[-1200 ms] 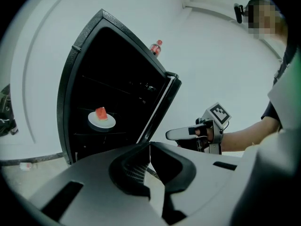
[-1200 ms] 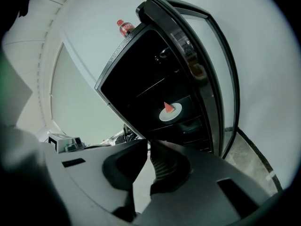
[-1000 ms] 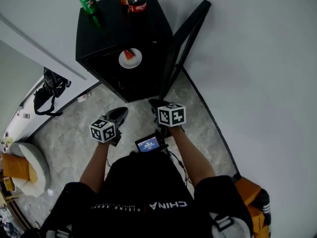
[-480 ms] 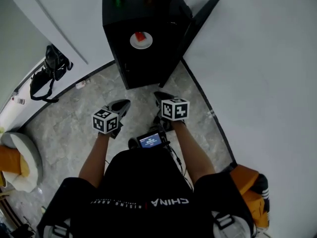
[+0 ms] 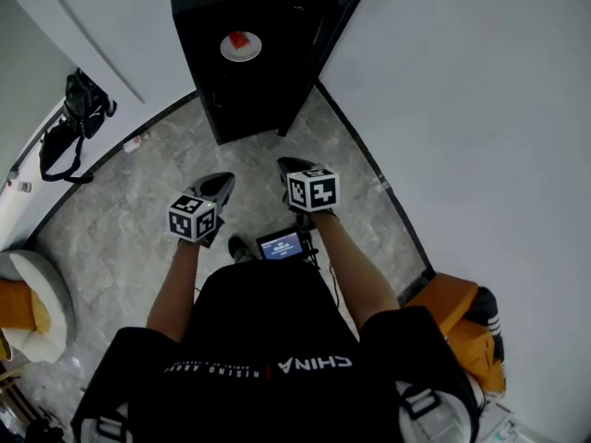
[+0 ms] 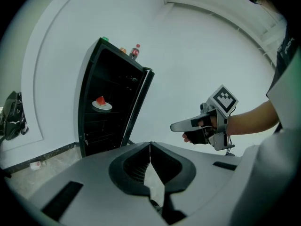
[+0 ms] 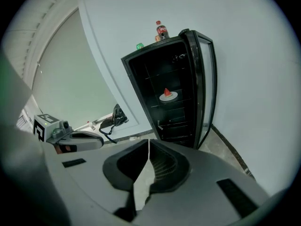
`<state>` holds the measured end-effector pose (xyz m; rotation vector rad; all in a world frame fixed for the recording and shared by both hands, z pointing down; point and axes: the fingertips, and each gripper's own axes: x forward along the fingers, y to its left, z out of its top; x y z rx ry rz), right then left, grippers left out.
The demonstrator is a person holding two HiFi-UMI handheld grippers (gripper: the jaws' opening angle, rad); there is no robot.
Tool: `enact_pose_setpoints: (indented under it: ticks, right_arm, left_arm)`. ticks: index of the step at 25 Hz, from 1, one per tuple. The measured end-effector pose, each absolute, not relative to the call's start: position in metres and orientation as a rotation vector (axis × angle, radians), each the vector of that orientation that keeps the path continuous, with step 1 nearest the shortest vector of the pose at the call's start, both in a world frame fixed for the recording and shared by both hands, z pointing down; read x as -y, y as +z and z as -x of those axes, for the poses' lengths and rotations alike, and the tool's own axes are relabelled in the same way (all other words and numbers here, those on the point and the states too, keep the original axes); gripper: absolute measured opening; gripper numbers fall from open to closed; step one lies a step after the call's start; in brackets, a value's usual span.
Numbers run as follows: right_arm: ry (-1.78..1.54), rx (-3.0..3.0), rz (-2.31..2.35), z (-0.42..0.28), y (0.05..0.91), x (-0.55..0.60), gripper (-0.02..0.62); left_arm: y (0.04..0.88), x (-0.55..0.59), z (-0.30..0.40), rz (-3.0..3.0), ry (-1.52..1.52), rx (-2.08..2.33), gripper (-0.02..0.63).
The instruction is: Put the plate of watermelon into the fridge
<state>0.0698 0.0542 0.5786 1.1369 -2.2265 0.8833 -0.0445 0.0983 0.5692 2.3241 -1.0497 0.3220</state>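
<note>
A: Room?
B: Grey marble floor (image 5: 120, 201), white wall (image 5: 480, 109). Black fridge (image 5: 231, 90) at 12, door (image 5: 331, 9) open; plate of watermelon (image 5: 241, 46) on its shelf. At 10, a bag (image 5: 65, 127).
A: Grippers?
B: Both closed, empty: left gripper (image 5: 218, 185), right gripper (image 5: 292, 166). Only floor btwn them & fridge.

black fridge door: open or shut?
Open. The glass door of the black fridge stands swung out to the side, and the white plate of watermelon inside shows unobstructed.

one fridge (image 5: 231, 100), one plate (image 5: 248, 53), two grippers (image 5: 222, 179) (image 5: 288, 165)
</note>
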Motion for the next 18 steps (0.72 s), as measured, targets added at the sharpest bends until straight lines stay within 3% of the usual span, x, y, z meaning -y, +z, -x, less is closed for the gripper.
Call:
enact_pose_setpoints:
  ticks: [18]
  right_arm:
    - [0.694, 2.333, -1.013, -0.116, 0.564, -0.048, 0.016]
  left_arm:
    - [0.541, -0.092, -0.034, -2.433, 0.373, 1.141, 0.014]
